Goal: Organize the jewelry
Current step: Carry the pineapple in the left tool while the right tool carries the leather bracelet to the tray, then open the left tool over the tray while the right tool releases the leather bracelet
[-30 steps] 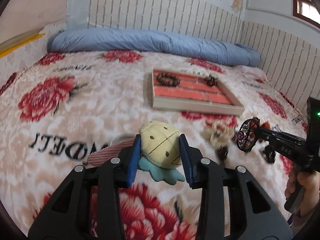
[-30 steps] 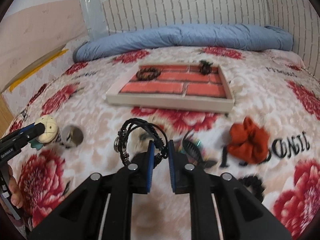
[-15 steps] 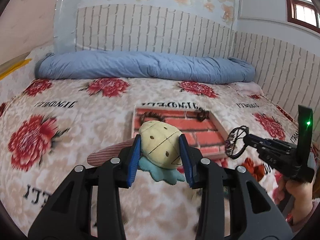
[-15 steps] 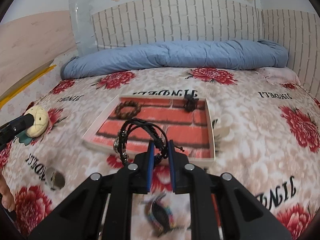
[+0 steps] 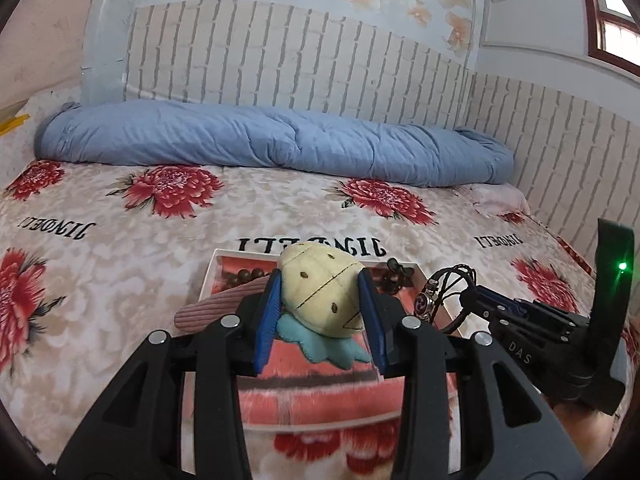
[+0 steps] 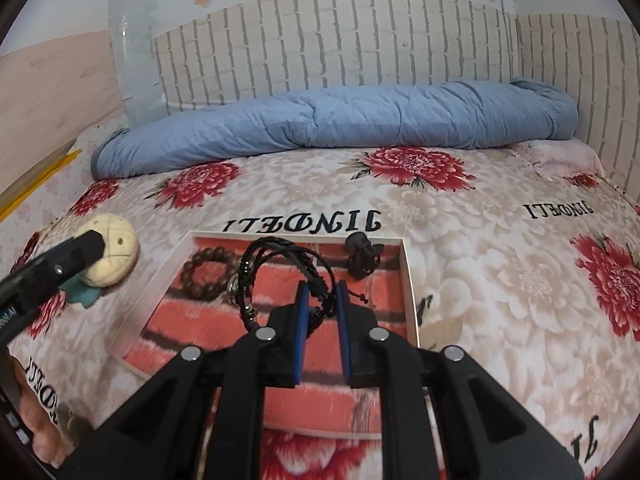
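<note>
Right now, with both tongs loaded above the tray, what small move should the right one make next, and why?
Probably lower the right tongs a little and release. They are shut on the black cord bracelet, which hangs over bare tray floor between the brown bead bracelet and the small black piece, so it should land without touching either.

A home bedroom: a wide bed under a red-flowered blanket fills the floor, with a rolled blue duvet along its far edge, brick-pattern wallpaper behind it, and a window in the right corner.
</note>
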A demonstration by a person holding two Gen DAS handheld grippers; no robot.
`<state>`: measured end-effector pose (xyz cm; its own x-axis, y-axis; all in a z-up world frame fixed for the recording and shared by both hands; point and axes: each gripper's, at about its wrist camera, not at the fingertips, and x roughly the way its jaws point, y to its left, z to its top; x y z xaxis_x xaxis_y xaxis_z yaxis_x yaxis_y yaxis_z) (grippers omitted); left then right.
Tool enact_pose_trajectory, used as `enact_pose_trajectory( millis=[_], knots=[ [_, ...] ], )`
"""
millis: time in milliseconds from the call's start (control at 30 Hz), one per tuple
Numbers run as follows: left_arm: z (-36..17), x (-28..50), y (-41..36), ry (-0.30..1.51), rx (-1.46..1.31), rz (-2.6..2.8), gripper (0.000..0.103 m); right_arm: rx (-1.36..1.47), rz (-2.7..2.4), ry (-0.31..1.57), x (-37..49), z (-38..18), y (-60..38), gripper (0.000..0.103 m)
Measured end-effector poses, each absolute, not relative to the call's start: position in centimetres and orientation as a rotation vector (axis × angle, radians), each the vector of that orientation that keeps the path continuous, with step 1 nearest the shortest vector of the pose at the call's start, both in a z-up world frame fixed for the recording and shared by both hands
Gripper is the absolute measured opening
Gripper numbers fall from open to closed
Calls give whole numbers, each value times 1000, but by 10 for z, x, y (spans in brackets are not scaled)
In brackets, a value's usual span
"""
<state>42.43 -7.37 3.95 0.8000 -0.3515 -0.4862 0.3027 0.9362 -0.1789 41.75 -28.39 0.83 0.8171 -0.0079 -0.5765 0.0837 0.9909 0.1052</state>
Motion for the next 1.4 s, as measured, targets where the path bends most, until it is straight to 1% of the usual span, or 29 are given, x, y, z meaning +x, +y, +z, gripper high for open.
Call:
enact_pose_trajectory(
  millis=[233,600,1000,1300,1333,1400],
  knots=[
    [10,463,-88,564,-75,-338,37,73,-88,632,453,-12,-289,14],
    [-50,509,-83,712,-54,-294,37,110,-119,733,487,-58,-309,14],
    [-70,514,-88,758,-42,-284,39,86,-124,814,498,-83,-303,14],
    [-75,516,-83,777,-62,-271,46,100,-111,824,498,-84,-305,16],
    [-75,516,-83,776,-64,-270,47,102,-108,823,497,-83,-305,17],
    [-74,514,-83,773,-61,-266,50,113,-98,816,495,-82,-305,30]
  ],
)
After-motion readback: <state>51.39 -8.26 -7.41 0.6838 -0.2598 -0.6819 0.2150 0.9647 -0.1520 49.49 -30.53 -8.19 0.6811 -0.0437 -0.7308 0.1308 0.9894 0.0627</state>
